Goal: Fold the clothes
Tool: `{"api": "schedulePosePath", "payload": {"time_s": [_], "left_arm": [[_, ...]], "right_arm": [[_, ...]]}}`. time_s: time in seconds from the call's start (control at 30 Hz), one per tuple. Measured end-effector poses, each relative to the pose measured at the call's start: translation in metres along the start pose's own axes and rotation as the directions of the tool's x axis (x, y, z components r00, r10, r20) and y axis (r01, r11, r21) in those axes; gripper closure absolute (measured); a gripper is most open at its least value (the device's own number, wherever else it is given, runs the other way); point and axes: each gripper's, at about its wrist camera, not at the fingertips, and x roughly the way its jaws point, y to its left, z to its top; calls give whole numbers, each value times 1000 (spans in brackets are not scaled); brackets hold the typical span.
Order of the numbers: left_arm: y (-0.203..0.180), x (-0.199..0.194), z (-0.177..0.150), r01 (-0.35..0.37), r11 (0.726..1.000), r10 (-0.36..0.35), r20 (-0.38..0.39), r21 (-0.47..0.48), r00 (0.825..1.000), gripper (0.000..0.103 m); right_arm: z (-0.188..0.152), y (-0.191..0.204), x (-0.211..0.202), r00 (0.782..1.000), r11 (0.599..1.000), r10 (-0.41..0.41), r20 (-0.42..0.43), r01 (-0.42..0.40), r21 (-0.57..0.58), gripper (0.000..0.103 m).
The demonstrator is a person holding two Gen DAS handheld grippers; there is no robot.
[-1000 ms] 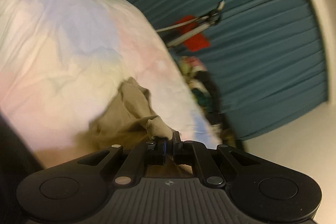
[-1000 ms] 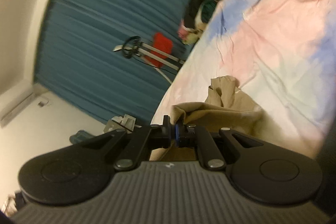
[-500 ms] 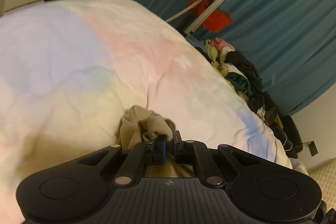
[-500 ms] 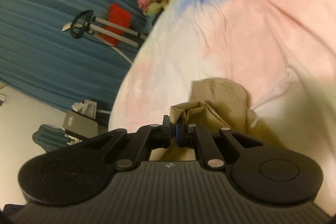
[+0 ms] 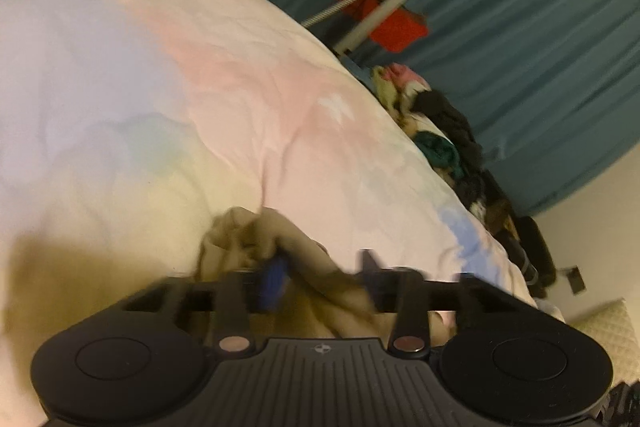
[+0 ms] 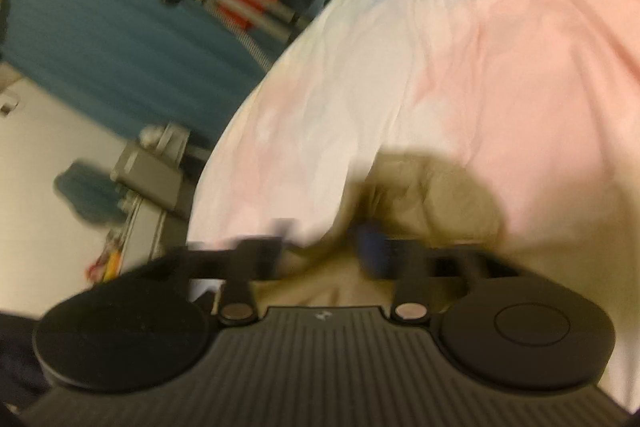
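Tan garment [image 5: 256, 239] lies bunched on the pastel bed [image 5: 240, 99], right under both claws. To finish this step well, lift each claw straight off so no fabric drags. Left claw [image 5: 320, 273] and right claw [image 6: 328, 243] both stand spread wide, gripping nothing, held low and tilted toward the cloth, though blurred.

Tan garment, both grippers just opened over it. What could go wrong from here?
1. The crumpled tan cloth garment lies bunched between the open fingers of the left gripper and right gripper; cloth may snag on a finger when they pull away.
2. It sits in a heap on the pastel bedspread, so the fold may be untidy.
3. Both views are blurred, so a regrasp could miss.
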Motion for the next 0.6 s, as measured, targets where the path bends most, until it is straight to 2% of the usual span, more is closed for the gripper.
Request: {"api": "schedulePosePath", "payload": {"time_s": [0.03,0.13,0.23,0.27,0.3,0.37,0.4,0.43,0.5,0.6], "left_arm": [[-3,-6,-1,10,1000,-10,0,29,1000,21],[-17,-26,-10,20,982,-24,22,187,999,5],[-31,-33,-23,12,935,-20,19,354,1000,3],[-36,-31,-27,-5,917,-2,19,399,1000,4],[-40,-25,-31,-37,899,27,29,437,999,4],[-44,-12,-36,-72,867,63,35,493,997,4],[-44,-3,-37,-87,857,81,33,508,996,4],[-43,6,-37,-109,853,109,31,510,994,4],[-39,22,-36,-146,850,153,28,506,988,4],[-32,39,-32,-169,850,186,14,498,982,5]], "right_arm": [[-5,7,-4,1000,999,-2,-4,2,-35,12],[-25,35,-20,1000,974,-16,11,18,-224,12],[-42,50,-29,996,933,-50,71,72,-351,13],[-44,52,-26,995,917,-63,75,87,-388,19],[-46,53,-23,994,900,-76,78,102,-425,37],[-45,50,-10,989,875,-128,73,148,-460,45],[-43,46,-3,985,870,-154,73,171,-463,55],[-41,43,4,981,863,-180,72,193,-467,58],[-31,30,18,977,879,-206,62,212,-427,65],[-22,23,40,971,876,-229,62,234,-421,68]]}}
